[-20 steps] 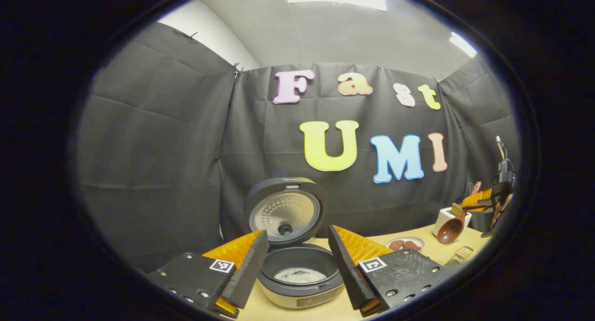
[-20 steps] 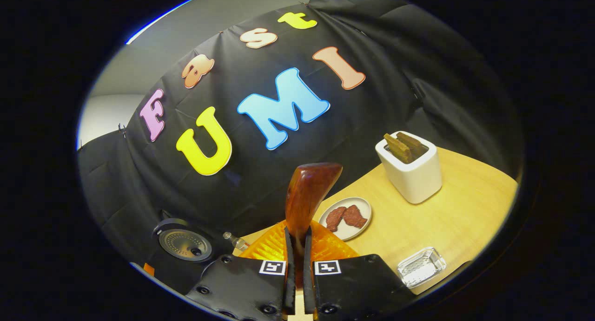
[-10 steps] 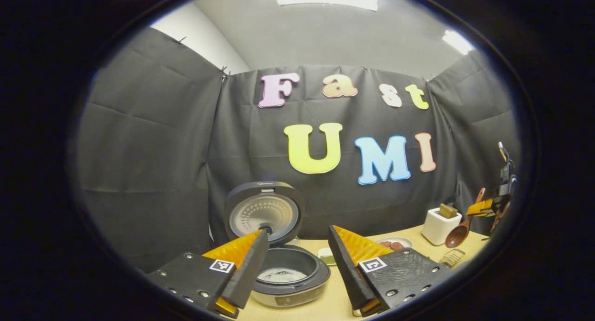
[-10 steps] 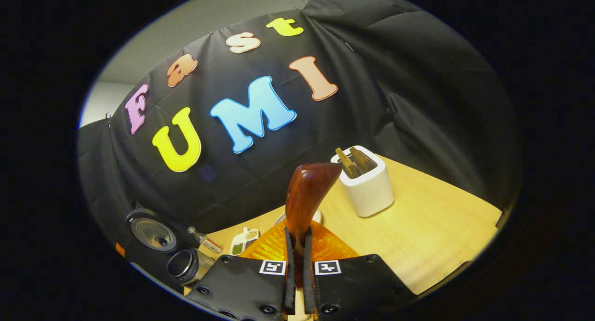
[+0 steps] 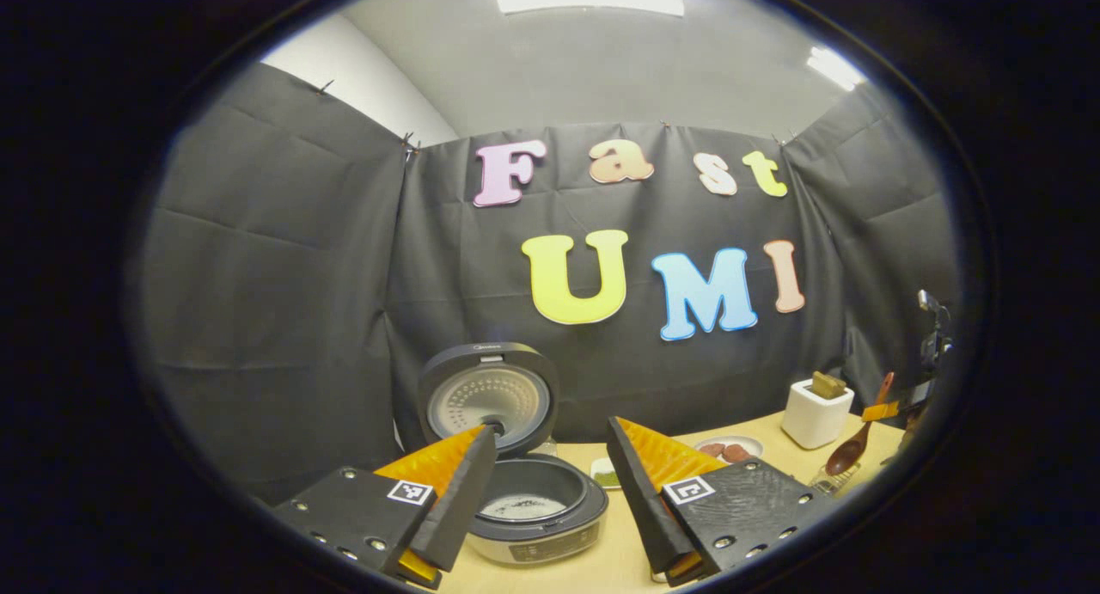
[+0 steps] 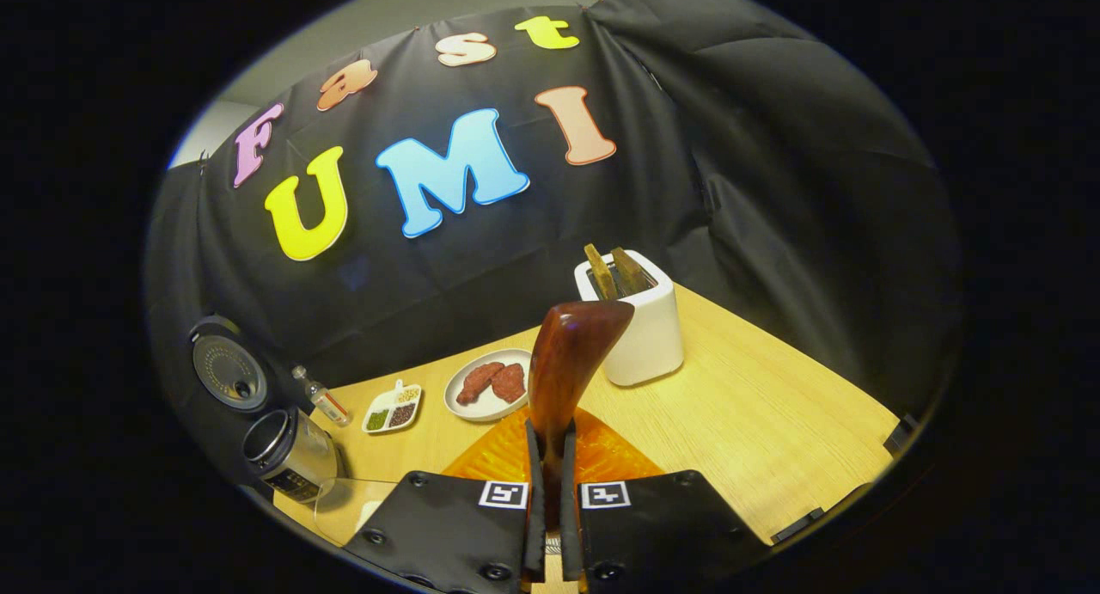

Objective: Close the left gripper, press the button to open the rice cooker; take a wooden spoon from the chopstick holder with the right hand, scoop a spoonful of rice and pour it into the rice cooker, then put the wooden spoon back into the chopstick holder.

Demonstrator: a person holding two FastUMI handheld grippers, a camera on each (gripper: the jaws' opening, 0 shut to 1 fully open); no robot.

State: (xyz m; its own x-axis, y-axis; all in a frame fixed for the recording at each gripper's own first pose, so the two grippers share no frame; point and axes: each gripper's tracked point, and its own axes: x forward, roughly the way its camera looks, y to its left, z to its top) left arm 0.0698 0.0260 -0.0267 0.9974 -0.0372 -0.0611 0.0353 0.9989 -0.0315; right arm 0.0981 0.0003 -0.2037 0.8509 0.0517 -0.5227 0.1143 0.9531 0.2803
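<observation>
The rice cooker (image 5: 533,525) stands with its lid (image 5: 488,396) raised, and a thin pale layer lies in its pot. My left gripper (image 5: 550,429) hangs open just in front of it, with nothing between its fingers. My right gripper (image 6: 550,431) is shut on the handle of the wooden spoon (image 6: 571,362), which points up and away from me. From the left gripper view, the wooden spoon (image 5: 849,452) hangs bowl-down at the far right in the right gripper (image 5: 898,407). The white chopstick holder (image 6: 636,332) with wooden utensils stands just behind the spoon, and is the chopstick holder (image 5: 815,415) at the back right.
On the wooden table (image 6: 773,422) are a plate of meat slices (image 6: 488,383), a small divided dish (image 6: 391,409) and a little bottle (image 6: 320,396). The rice cooker (image 6: 288,452) is at the far left. A glass dish (image 5: 827,480) lies under the spoon.
My right gripper has carried the spoon lower and away from the holder, and has turned so the cooker and dishes show at left. My left gripper has drawn back from the cooker.
</observation>
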